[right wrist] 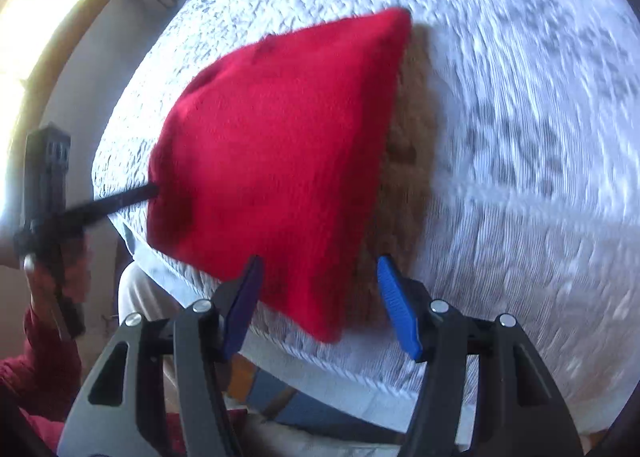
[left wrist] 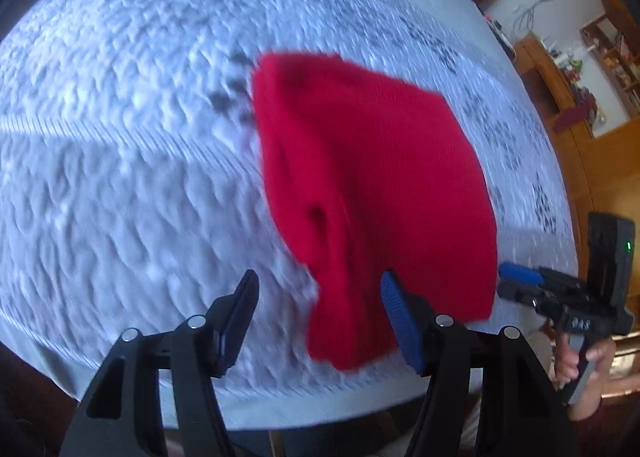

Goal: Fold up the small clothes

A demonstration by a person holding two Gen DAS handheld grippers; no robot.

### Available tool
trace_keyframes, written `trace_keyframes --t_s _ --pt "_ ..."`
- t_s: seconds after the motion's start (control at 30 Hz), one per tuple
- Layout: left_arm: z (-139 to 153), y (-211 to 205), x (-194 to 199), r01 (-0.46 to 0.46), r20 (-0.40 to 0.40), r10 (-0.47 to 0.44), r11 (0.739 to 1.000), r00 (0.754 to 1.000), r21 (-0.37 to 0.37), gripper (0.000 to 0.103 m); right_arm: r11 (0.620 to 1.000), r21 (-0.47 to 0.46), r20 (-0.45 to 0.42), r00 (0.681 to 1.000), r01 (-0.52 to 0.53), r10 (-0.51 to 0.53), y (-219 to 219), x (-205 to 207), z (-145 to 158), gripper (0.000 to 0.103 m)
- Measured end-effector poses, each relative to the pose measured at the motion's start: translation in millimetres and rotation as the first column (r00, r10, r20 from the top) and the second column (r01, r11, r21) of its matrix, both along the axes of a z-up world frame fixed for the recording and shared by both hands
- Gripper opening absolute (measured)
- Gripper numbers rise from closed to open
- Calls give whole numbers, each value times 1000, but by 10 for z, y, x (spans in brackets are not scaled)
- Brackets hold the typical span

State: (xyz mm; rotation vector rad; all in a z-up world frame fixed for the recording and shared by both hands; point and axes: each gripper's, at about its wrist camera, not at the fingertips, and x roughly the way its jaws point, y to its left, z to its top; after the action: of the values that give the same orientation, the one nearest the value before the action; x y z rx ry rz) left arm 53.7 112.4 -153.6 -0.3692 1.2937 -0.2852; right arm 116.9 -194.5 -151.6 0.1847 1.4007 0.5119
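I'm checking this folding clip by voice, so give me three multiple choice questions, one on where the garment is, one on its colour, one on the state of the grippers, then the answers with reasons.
1. Where does the knitted garment lie?
A. on the white textured bedspread, near its front edge
B. on the wooden shelves
C. hanging from a gripper

2. What colour is the garment?
A. blue
B. red
C. grey

3. How do the left gripper and the right gripper stand?
A. both clamped on the cloth
B. one open, one shut
C. both open, clamping nothing

Answers:
1 A, the cloth rests flat on the bedspread in both wrist views.
2 B, it is plain red in both views.
3 C, each wrist view shows its own fingers spread wide apart with no cloth pinched between them, though one left finger overlaps the garment's edge.
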Motion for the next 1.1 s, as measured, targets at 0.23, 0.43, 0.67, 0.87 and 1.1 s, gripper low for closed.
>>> trace_keyframes --t_s 0.23,0.43,0.67,0.87,1.1 --pt "-211 -302 -152 26 -57 -24 1000 998 18 48 998 -63 -38 999 20 -23 61 -63 -190 48" --pt "-186 -310 -149 41 -41 -40 998 998 42 24 999 19 -70 997 28 -27 45 -123 -206 14" --pt "-290 -303 -149 44 -54 -42 998 998 44 32 998 -64 -63 998 -21 17 140 -138 -291 20" --pt "46 -88 14 -32 32 31 998 999 46 87 998 -54 11 1000 -27 28 156 -12 18 40" --pt "-229 250 623 -141 -72 136 988 988 -65 88 999 27 12 1000 20 -20 126 544 83 65"
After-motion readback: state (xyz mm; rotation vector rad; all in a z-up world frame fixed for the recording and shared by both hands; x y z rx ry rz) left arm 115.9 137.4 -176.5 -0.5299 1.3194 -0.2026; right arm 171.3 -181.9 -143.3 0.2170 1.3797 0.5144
